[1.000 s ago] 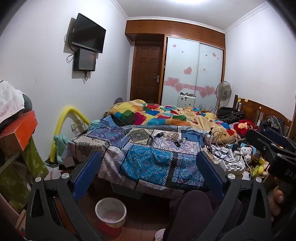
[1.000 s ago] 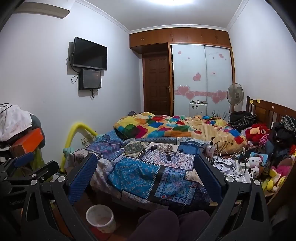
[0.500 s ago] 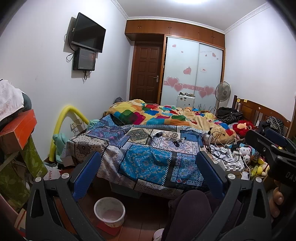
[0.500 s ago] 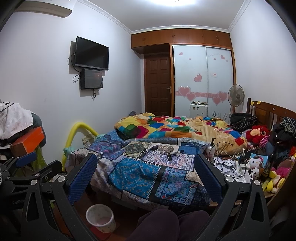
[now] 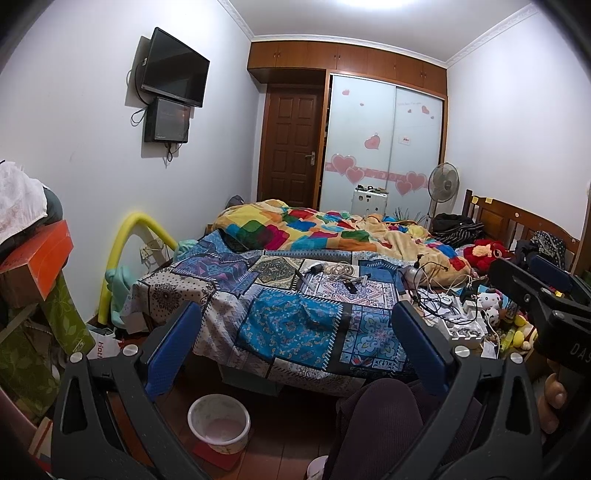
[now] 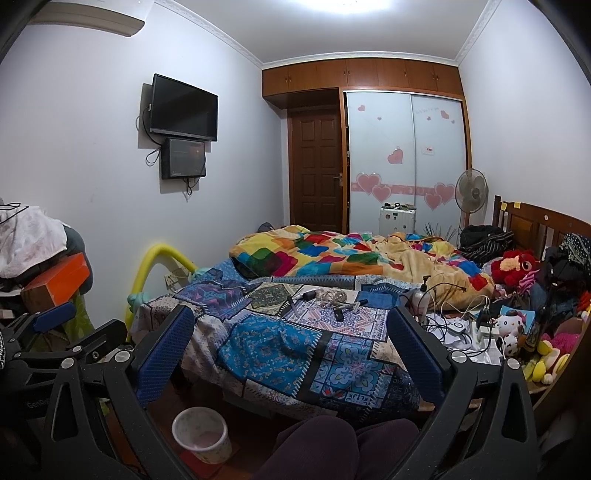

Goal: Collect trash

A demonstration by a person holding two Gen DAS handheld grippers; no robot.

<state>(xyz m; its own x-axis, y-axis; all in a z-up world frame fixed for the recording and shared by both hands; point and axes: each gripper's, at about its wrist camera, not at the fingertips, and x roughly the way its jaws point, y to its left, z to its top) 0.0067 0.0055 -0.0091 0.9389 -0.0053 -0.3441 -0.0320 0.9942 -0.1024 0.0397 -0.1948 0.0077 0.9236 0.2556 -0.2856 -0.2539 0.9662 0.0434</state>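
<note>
Patchwork bed [image 5: 295, 325], wall television [image 6: 183, 108]

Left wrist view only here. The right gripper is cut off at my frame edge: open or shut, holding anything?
Observer: Right gripper is open and empty, facing the bed.
Operator: What's behind it on my right edge?
Observer: A pink fluffy item lies by the headboard end, hidden from you.
Operator: Anything on the wall above my frame's top left?
Observer: An air conditioner is mounted high, up and left of the TV.
</note>
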